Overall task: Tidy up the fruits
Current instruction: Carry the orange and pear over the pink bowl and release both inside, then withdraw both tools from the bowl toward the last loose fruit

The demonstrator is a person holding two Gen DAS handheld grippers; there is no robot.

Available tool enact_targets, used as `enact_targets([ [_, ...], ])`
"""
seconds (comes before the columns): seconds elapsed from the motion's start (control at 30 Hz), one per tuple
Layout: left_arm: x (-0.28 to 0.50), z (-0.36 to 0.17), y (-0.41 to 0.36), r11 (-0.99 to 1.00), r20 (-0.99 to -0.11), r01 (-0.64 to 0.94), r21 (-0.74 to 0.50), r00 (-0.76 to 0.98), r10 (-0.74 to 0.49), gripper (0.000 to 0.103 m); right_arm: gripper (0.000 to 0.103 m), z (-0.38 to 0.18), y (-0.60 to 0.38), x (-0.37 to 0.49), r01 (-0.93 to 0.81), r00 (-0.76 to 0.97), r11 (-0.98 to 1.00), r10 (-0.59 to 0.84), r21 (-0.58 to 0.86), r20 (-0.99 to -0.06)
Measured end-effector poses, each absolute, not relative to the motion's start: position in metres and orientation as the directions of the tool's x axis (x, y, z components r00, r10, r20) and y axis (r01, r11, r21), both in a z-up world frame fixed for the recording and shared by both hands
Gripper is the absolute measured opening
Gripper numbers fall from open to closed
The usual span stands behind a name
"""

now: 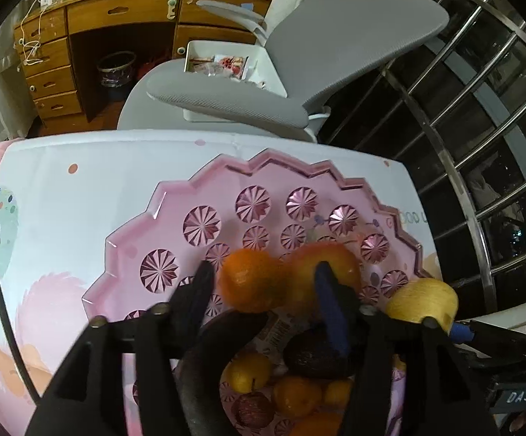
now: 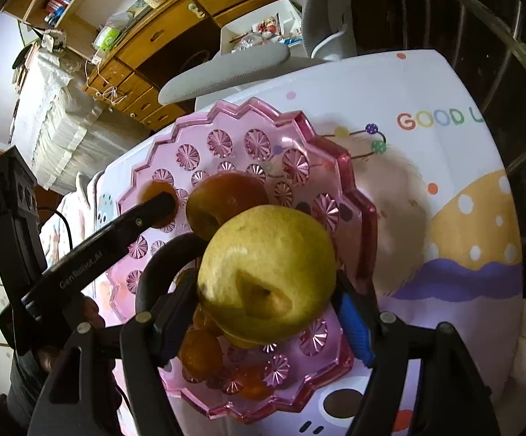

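A pink scalloped tray lies on the patterned tablecloth; it also shows in the right wrist view. My left gripper is open over it, with an orange between its fingers and an orange-red apple beside it; both are blurred. My right gripper is shut on a yellow apple, held above the trays; the apple shows at the right of the left wrist view. A nearer pink tray holds several fruits, among them a dark avocado.
A grey office chair stands behind the table, with a wooden desk further back. A metal railing runs along the right. The tablecloth extends to the right of the trays.
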State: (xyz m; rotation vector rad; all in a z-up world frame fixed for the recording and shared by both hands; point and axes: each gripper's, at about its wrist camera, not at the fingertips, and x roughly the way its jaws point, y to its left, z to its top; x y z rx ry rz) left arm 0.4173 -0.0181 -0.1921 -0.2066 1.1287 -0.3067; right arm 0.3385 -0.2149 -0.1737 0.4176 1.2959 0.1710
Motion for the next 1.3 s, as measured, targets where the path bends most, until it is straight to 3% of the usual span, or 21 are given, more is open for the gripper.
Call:
enact_targets([
  [0.1,0.412,-0.185,-0.017,0.942,-0.853,0.130,-0.310,0.400,-0.336,0.070,0.073,-0.171,-0.218,0.336,0.138,0.276,0.907,0.351,0.399,-0.895],
  [0.23,0.400,-0.174,-0.011,0.944,-0.853,0.112,-0.310,0.406,-0.328,0.074,0.073,-0.159,-0.220,0.326,0.145,0.298,0.900,0.357,0.412,-0.885],
  [0.8,0.282,-0.126,0.022,0.954,-0.836,0.017,-0.300,0.477,-0.271,0.078,0.074,-0.109,-0.208,0.245,-0.003,0.409,0.906,0.387,0.423,-0.826],
  [1.3,0.195,-0.144,0.025,0.961,-0.859,0.025,-0.277,0.442,-0.259,0.078,0.073,-0.128,-0.194,0.168,-0.259,0.544,0.932,0.359,0.255,-0.758],
])
